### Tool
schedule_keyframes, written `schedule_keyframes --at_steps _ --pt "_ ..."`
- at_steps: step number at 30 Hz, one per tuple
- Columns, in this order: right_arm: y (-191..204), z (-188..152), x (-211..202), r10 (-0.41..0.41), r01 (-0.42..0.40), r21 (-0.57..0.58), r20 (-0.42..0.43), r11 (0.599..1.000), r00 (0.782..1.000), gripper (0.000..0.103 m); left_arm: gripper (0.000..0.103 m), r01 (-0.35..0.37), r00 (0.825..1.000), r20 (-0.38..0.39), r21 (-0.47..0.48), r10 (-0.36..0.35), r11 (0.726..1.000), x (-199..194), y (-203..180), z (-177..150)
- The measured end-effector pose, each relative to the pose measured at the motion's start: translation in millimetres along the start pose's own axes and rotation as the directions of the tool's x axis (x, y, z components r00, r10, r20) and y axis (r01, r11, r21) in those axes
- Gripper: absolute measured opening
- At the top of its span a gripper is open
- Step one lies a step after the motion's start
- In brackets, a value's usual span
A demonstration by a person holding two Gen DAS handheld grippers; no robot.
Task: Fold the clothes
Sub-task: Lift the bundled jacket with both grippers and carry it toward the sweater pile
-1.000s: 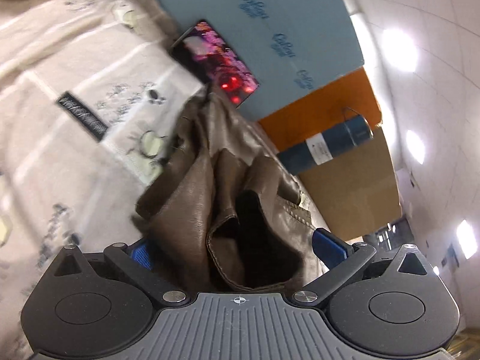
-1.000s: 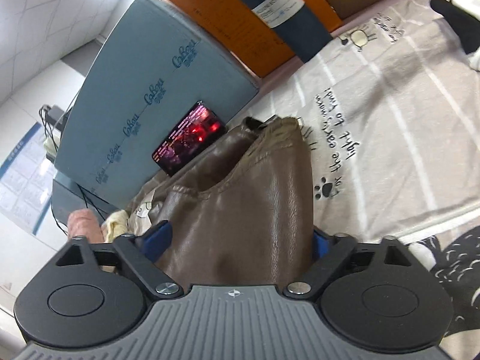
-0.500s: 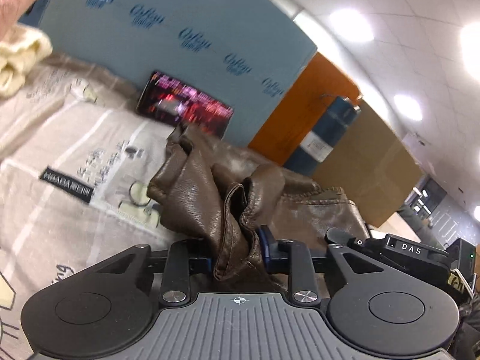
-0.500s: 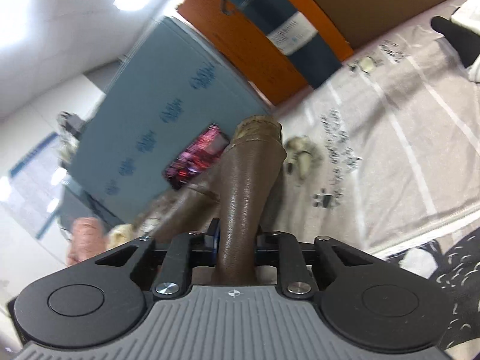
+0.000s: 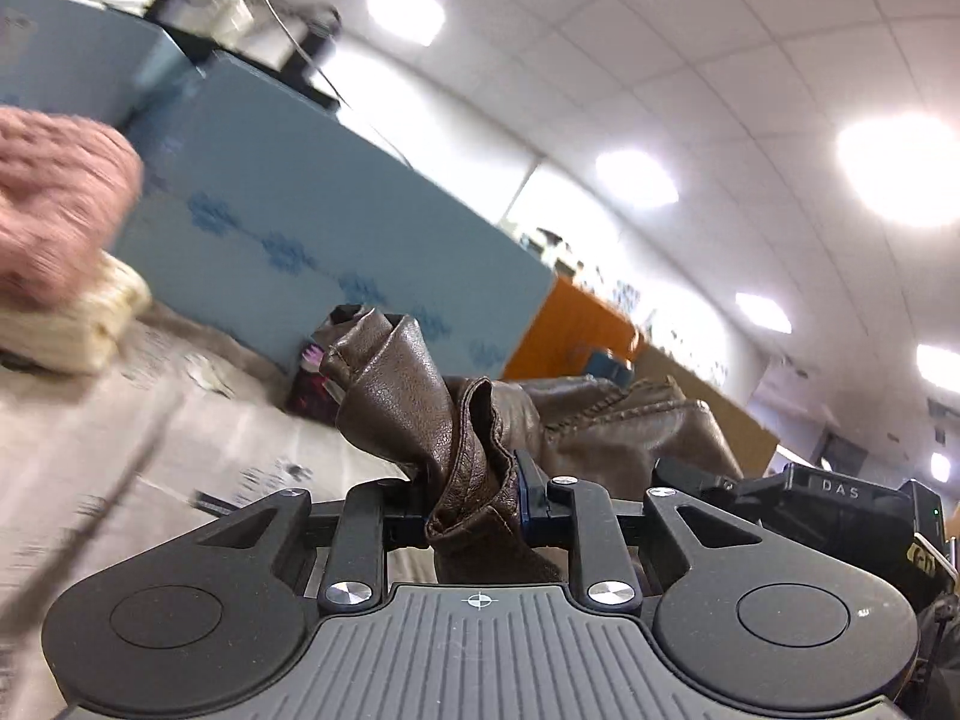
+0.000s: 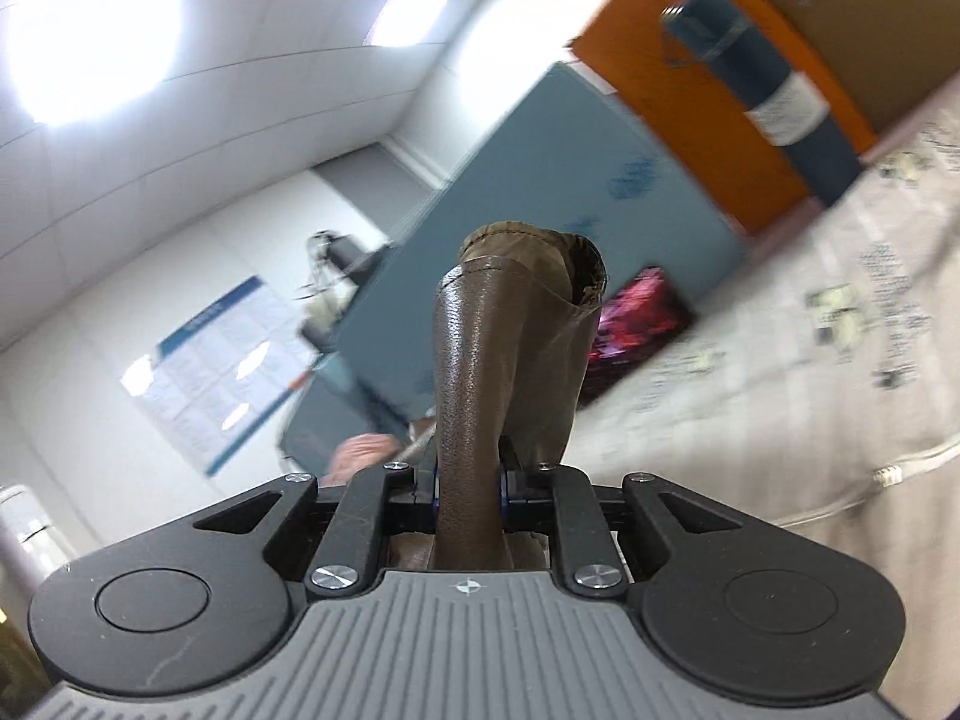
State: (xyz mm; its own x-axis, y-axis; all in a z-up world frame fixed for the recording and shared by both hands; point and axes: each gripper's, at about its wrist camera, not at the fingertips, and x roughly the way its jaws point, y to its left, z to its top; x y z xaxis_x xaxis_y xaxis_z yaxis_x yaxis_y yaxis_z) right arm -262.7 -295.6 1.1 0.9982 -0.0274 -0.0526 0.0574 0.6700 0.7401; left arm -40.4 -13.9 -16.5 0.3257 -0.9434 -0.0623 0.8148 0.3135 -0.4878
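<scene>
Brown leather garment (image 5: 432,402) hangs bunched off the bed (image 6: 810,396), pinched at two spots: my left claw (image 5: 474,516) clamps a crumpled wad, my right claw (image 6: 469,495) squeezes a rolled edge w/ its hem poking up at 12 o'clock. To fold well: pull claws apart to tension it flat, keep both level, lower evenly onto the printed sheet. Knit pile (image 5: 54,276) at 10 o'clock, stay clear.

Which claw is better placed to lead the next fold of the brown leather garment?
Probably the right claw: it pinches one smooth end of the brown leather garment. The left claw is shut on a crumpled bunch, harder to lay flat.
</scene>
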Motion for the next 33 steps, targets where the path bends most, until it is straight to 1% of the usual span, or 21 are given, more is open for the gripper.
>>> schedule_keyframes --at_steps 3,7,10,14,17,20,22,25,29,33 --pt "25 -11 11 0.063 -0.063 -0.034 -0.008 0.997 0.998 0.015 0.021 -0.016 0.998 0.059 0.024 0.014 1.0 -28 7 10" --pt "42 -14 38 0.133 -0.136 -0.041 -0.054 0.99 0.99 0.015 0.021 -0.058 0.991 0.124 0.013 0.056 0.998 -45 17 27" --pt "46 -3 66 0.179 -0.184 -0.041 -0.102 0.982 0.979 0.015 0.021 -0.097 0.985 0.145 0.011 0.094 0.995 -43 24 39" --pt "48 21 106 0.23 -0.237 -0.022 -0.165 0.971 0.959 0.015 0.021 -0.169 0.973 0.158 -0.008 0.168 0.986 -35 29 56" --pt "51 37 134 0.265 -0.27 0.007 -0.217 0.963 0.94 0.015 0.021 -0.223 0.96 0.167 -0.022 0.223 0.975 -29 33 69" --pt "56 44 157 0.291 -0.284 0.063 -0.265 0.957 0.919 0.015 0.021 -0.276 0.945 0.175 -0.038 0.278 0.961 -24 37 82" --pt "62 46 172 0.308 -0.291 0.101 -0.305 0.951 0.901 0.015 0.021 -0.304 0.936 0.166 -0.056 0.309 0.951 -30 38 94" --pt "78 49 194 0.329 -0.29 0.159 -0.365 0.944 0.871 0.015 0.021 -0.366 0.916 0.143 -0.077 0.374 0.927 -45 37 113" --pt "105 47 222 0.353 -0.266 0.25 -0.428 0.931 0.832 0.015 0.021 -0.442 0.884 0.109 -0.123 0.455 0.889 -69 38 143" --pt "138 42 252 0.37 -0.257 0.286 -0.486 0.923 0.791 0.015 0.021 -0.492 0.854 0.103 -0.16 0.51 0.856 -91 50 169"
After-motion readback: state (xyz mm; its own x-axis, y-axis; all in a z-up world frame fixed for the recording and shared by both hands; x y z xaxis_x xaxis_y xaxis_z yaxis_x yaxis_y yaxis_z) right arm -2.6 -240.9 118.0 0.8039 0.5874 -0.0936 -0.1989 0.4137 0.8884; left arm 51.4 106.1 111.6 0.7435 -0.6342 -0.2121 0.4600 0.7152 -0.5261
